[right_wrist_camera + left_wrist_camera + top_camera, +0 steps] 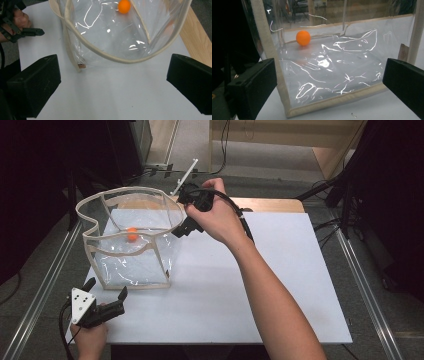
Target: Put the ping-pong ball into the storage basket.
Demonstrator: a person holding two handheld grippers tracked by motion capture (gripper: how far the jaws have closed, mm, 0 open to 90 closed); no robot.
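**Orange ball inside clear bag, both grippers spread**

High view: a clear plastic bag with cream fabric trim stands open-topped on the white board, toward 10 o'clock of it. An orange ball lies on the bag's floor, near its far side. The right gripper hangs just beside the bag's rim at the bag's 2 o'clock, jaws spread with nothing between them. The left gripper rests at the board's 8 o'clock corner, just short of the bag's near bottom edge, jaws apart and empty. From 3 o'clock round to 6 o'clock the board lies bare, giving wide room; metal rails run along both sides of the table, and a wooden strip shows past the board's far edge. No writing or label can be read.

Left gripper view: the jaws stand wide at either side, framing the bag's near wall. The ball sits at 11 o'clock, against the far bottom seam. The trimmed bottom edge runs just ahead of the jaws, not touching them.

Right gripper view: the jaws stand wide over bare board. The curved rim sags across the middle; the ball lies at 12 o'clock inside. The left gripper shows at 10 o'clock, the wooden strip at 3 o'clock.
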